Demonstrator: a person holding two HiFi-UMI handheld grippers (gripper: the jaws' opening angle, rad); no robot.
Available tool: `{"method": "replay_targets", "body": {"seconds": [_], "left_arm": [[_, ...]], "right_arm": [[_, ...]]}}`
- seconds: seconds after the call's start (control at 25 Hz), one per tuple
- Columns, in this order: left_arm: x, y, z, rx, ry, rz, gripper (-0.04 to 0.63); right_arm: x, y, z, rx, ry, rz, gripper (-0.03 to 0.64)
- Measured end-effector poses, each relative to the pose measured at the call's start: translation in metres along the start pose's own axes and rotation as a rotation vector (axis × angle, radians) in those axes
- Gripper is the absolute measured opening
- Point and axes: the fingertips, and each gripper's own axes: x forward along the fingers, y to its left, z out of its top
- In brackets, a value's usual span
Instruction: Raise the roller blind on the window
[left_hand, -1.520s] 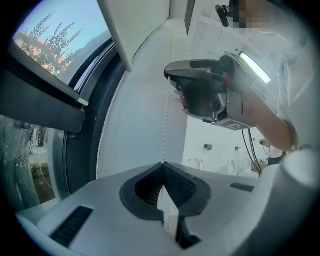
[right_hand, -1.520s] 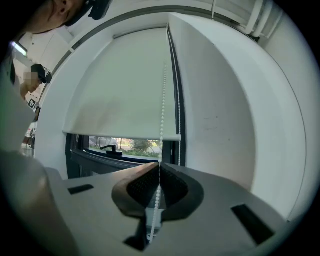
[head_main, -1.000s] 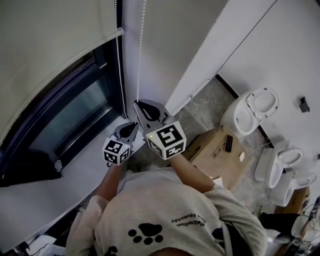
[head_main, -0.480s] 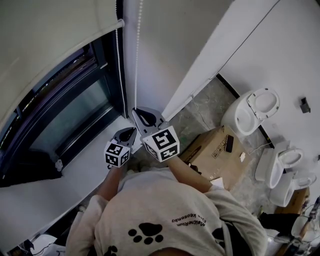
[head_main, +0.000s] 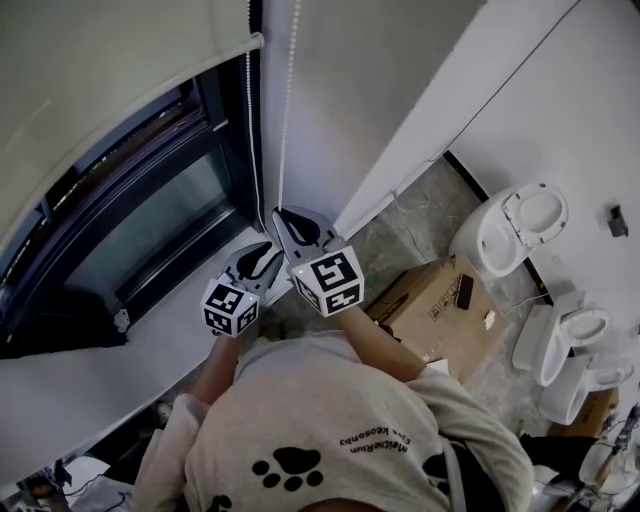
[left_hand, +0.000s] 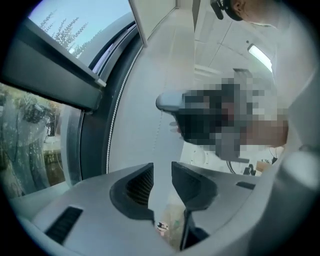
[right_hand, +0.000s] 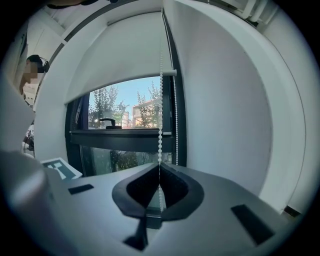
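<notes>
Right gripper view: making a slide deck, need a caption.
Right gripper, jaws shut on the white beaded pull cord, facing the half-raised white fabric roller blind.

Right of window (head_main: 140, 230), bead chain (head_main: 289, 100); farther right, cardboard box (head_main: 430, 305), then toilets (head_main: 510, 232).

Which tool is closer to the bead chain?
Right. The right tool is shut on the bead chain. The left tool sits lower, off the chain; its jaws have just been opening, with nothing gripped between them.
</notes>
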Motion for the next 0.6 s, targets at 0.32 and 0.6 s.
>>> {"method": "replay_targets", "body": {"seconds": [0.32, 0.6], "left_arm": [[-0.035, -0.008, 0.11, 0.024, -0.148, 0.027, 0.104], [-0.039, -0.026, 0.206, 0.162, -0.225, 0.011, 0.104]], "right_arm": [[-0.002, -0.003, -0.001, -0.004, -0.009, -0.005, 0.009], [-0.002, -0.004, -0.001, -0.001, -0.014, 0.001, 0.009]]}}
